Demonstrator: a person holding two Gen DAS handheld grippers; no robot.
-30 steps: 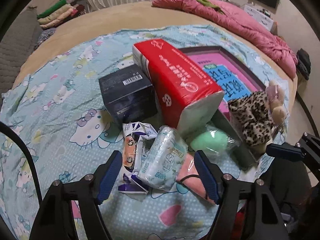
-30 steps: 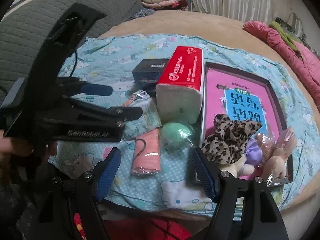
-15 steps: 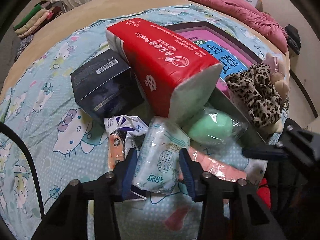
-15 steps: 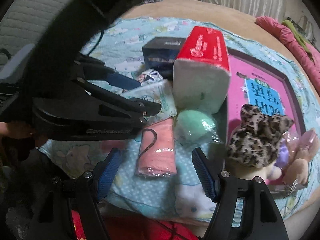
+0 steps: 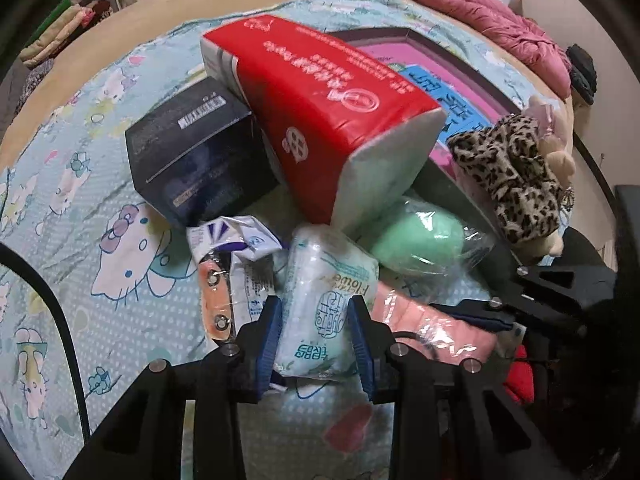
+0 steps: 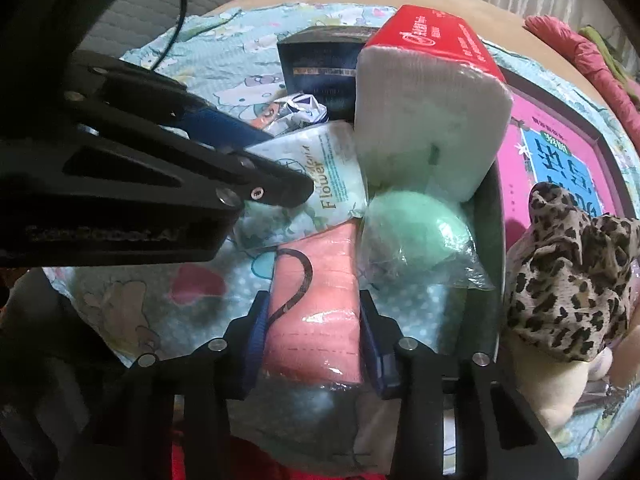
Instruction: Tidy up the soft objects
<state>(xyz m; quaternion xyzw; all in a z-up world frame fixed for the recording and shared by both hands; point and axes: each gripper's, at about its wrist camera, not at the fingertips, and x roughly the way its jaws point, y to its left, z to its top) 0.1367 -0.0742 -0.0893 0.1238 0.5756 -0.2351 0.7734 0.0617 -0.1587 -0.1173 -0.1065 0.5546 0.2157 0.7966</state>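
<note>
Wipes packet, just below the red tissue pack on the bed, sits squeezed in our left gripper, while our right gripper clamps the pink cloth pack beside it; both seem light, squashy, slippery, best pinched mid-body.

right hand-held gripper | clamped on pink pack | green ball beside

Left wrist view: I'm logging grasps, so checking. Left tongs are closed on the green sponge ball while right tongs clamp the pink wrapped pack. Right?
Not quite. In the left wrist view the left tongs squeeze the pale tissue pack, not the green sponge ball, which lies untouched behind it. The right tongs do clamp the pink wrapped pack.
</note>
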